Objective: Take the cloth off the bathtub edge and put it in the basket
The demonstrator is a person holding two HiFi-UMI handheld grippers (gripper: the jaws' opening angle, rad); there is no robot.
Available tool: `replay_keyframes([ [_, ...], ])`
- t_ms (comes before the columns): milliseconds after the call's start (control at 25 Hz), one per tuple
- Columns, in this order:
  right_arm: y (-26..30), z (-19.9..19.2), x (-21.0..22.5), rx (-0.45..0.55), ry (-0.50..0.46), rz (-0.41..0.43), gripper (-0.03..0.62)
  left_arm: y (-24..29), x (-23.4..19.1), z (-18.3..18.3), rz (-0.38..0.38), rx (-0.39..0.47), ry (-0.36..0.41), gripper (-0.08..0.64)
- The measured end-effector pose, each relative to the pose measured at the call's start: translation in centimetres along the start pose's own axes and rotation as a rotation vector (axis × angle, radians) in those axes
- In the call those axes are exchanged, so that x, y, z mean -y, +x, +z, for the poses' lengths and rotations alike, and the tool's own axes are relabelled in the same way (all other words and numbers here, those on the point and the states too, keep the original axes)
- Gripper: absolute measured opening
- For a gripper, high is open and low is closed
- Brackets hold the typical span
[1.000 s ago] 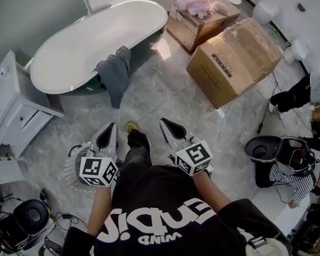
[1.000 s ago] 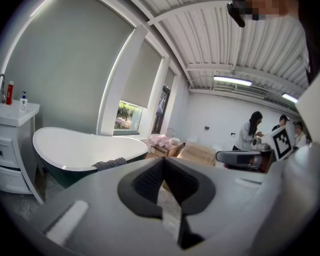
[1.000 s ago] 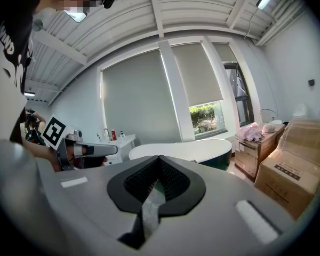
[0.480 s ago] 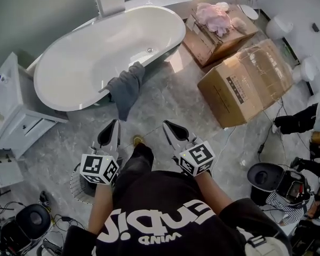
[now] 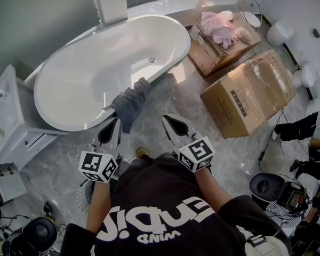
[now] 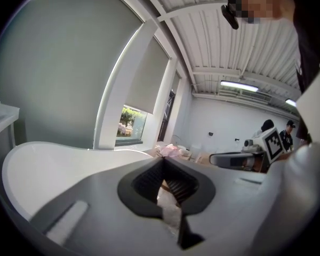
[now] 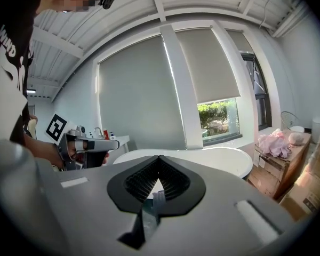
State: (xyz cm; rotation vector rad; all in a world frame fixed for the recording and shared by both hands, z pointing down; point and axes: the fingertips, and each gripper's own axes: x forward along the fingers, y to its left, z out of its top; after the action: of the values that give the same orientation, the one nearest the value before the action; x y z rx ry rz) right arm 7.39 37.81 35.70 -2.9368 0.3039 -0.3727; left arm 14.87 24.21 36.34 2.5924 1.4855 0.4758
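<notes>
A dark grey cloth hangs over the near edge of the white bathtub, its tail trailing down toward the floor. Both grippers are held out side by side, short of the tub. My left gripper is shut and empty, its tip just below the cloth's lower end. My right gripper is also shut with nothing in it, to the right of the cloth. A white wire basket stands on the floor behind, mostly hidden under my left forearm.
A large wrapped cardboard box and an open box holding pink fabric lie to the right of the tub. A white cabinet stands left. A black bin and a seated person are at right.
The view has advanced toward the bathtub, so the tub and cloth now sit closer to both grippers. Both grippers stay shut and empty, and the basket has slid back under my left arm.
</notes>
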Motion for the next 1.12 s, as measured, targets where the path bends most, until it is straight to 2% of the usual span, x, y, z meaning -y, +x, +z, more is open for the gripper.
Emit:
replay_keyframes([
  [240, 2.1, 1.4, 1.8, 0.003, -0.005, -0.015, 0.009, 2.1, -2.1, 1.1, 0.011, 0.003, -0.022, -0.003],
  [520, 4.5, 2.5, 4.6, 0.003, -0.010, 0.011, 0.009, 4.9, -3.6, 2.3, 0.054, 0.015, -0.029, -0.003],
  [920, 9.5, 4.6, 9.2, -0.004, -0.016, 0.112, 0.009, 9.4, -5.2, 4.7, 0.147, 0.019, -0.004, -0.003],
  [1120, 11.6, 5.7, 11.6, 0.000, -0.019, 0.191, 0.009, 11.1, -5.3, 6.3, 0.224, 0.070, 0.006, -0.003],
])
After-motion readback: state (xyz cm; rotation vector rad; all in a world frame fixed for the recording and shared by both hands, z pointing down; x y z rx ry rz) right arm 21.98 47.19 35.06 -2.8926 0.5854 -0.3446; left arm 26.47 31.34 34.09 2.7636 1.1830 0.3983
